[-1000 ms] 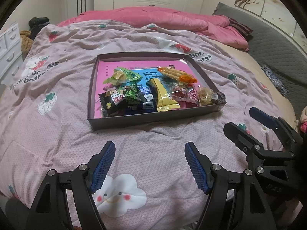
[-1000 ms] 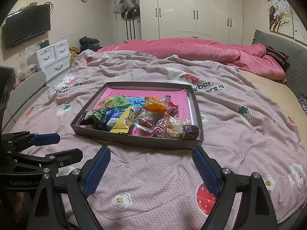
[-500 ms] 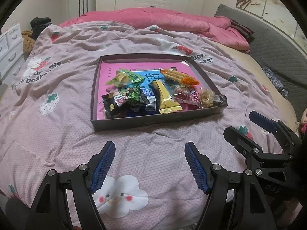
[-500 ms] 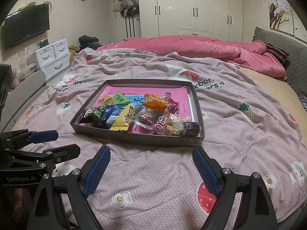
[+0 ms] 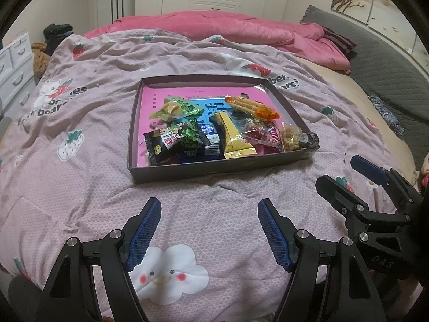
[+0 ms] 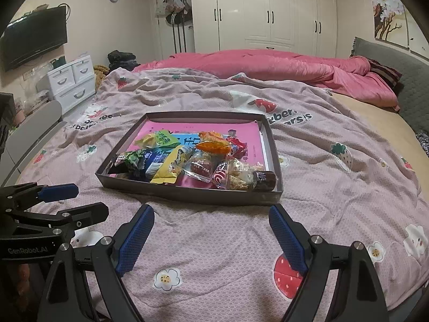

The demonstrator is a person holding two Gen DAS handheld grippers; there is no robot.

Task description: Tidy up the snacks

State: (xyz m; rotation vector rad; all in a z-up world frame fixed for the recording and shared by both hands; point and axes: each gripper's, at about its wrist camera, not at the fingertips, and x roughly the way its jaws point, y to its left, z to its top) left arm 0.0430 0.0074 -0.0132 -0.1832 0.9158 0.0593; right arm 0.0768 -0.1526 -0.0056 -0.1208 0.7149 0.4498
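Sitting in a shallow dark tray at 12 o'clock from both grippers, the snacks are a loose heap of small wrapped pkts, bunched toward the tray's near edge and its right corner. Judging by looks, they're light, crinkly, slick film; contents prob. brittle, so a hard squeeze could crush them.

Best hold, I'd say: pinch a crimped end seal or a flat side, not the puffed middle.
- Black-and-green pkt at the near-left of the pile: its left end seal is free.
- Yellow pkt just right of it, lying lengthwise; near end looks clear, toward the tray wall.
- Dark round-ended pkt in the near-right corner, against the wall: tight access, may need a nudge first.
- Orange pkt rides on top of others, easy to lift w/o disturbing much.

Pkts overlap, so pulling one may drag a neighbour.

Tray rests on a pink strawberry-print quilt, soft and wrinkled, so it may rock if pressed.

Left gripper at 6 o'clock of the tray: jaws wide apart, nothing in them. Right gripper: same, spread and empty, just short of the tray's near wall.
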